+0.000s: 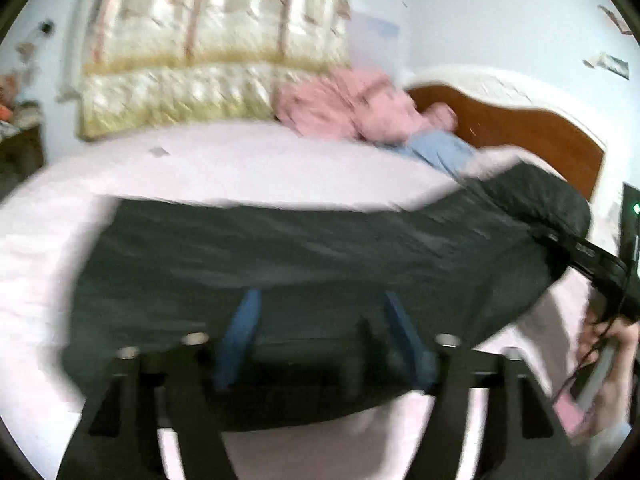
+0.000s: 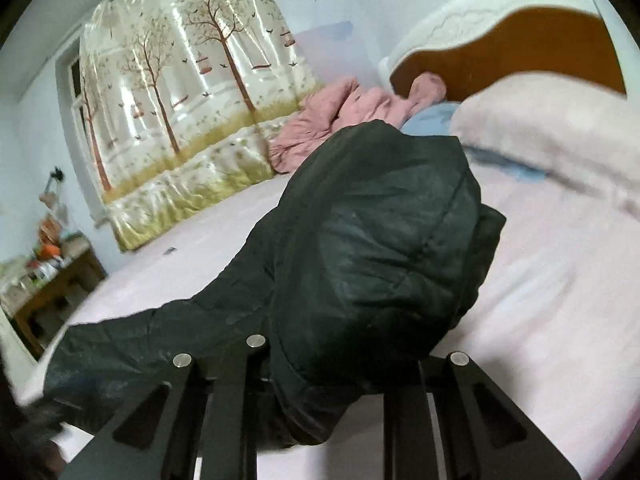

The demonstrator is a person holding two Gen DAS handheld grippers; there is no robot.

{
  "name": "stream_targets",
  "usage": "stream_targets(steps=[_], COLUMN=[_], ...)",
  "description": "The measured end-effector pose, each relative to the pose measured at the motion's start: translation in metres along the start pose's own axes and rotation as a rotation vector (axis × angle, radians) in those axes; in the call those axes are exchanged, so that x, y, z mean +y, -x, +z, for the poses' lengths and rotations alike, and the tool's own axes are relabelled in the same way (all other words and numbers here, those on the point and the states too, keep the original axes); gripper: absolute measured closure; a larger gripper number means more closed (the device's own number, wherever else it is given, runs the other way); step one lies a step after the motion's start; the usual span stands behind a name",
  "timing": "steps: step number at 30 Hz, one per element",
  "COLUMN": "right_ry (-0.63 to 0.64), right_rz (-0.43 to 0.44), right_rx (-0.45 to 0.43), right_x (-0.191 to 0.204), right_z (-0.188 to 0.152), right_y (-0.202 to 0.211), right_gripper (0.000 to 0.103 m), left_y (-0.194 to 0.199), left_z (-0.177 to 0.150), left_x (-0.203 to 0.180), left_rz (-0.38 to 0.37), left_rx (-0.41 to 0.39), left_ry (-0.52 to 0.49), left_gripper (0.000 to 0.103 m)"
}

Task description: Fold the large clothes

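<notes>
My left tongs [image 1: 322, 320] released, blue pads [image 1: 240, 328] spread wide, nothing between them, dark padded jacket [image 1: 304, 252] lying just past tips. My right tongs [image 2: 320, 380] clenched on jacket's bunched end, fabric hiding fingertips, bulk draped over them. Jacket stretched across pale pink bed sheet [image 2: 560, 300]. Pink garment [image 2: 344, 120] crumpled near headboard [image 2: 520, 44], well apart. Tree-print curtain [image 2: 192, 92] behind bed.

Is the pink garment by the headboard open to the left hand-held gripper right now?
Probably yes. The left hand-held gripper stands open with nothing between its fingers, and only the flat dark jacket and bare sheet lie before the pink garment.
</notes>
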State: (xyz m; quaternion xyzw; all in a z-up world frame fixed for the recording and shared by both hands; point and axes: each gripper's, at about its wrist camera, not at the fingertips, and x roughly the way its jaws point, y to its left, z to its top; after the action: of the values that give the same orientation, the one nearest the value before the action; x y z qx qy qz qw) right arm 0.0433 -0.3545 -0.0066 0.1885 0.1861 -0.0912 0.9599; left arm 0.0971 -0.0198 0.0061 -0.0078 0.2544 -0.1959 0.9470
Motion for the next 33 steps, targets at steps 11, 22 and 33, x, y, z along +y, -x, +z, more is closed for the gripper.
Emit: stream_targets(steps=[11, 22, 33], right_ry=[-0.003, 0.112, 0.262], right_rz=[-0.11, -0.258, -0.275], right_rx=[-0.013, -0.117, -0.21], right_x=[-0.057, -0.025, 0.038], right_z=[0.02, 0.045, 0.042], right_y=[0.023, 0.019, 0.043], right_gripper=[0.081, 0.081, 0.079], left_y=[-0.029, -0.065, -0.054], left_z=[-0.012, -0.023, -0.036], left_x=[0.046, 0.037, 0.046], left_rz=[0.138, -0.155, -0.26], left_rx=[0.079, 0.205, 0.189], left_ry=[0.072, 0.154, 0.209], left_gripper=[0.003, 0.009, 0.058])
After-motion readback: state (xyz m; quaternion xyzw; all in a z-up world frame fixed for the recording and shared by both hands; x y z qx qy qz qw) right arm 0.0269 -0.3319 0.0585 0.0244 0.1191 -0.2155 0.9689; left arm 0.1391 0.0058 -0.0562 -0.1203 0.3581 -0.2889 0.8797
